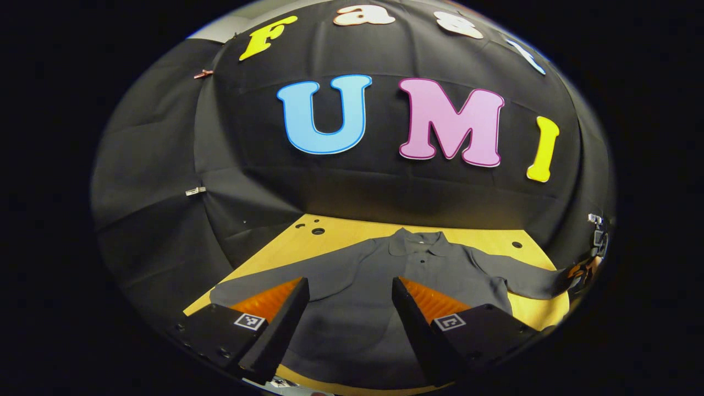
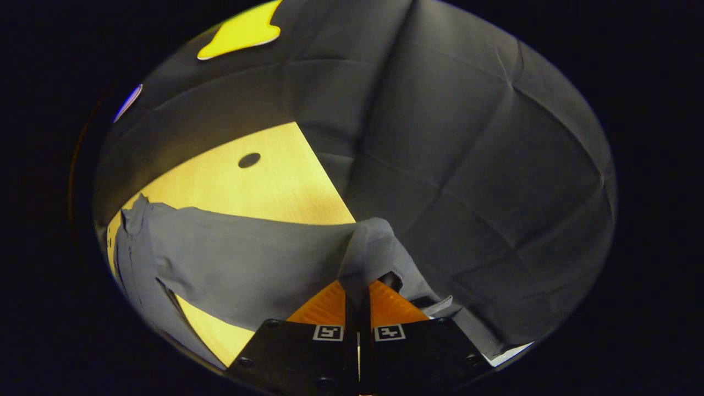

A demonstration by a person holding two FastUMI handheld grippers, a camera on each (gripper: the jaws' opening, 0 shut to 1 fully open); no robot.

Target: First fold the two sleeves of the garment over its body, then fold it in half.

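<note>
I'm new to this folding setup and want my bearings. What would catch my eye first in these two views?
First, the dark grey shirt spread flat on the yellow table, collar toward the booth's wall, both sleeves out to the sides. In the left gripper view the left tongs stand wide open over the shirt's body. In the right gripper view the right tongs are pinched shut on the sleeve end, bunched at the table's edge.

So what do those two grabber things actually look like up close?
Each one is a blocky black body ending in two wedge-shaped fingers with ribbed inner faces. The left gripper carries a small square black-and-white marker on top of each finger block, and so does the right gripper. Small screws dot the black housings.
</note>
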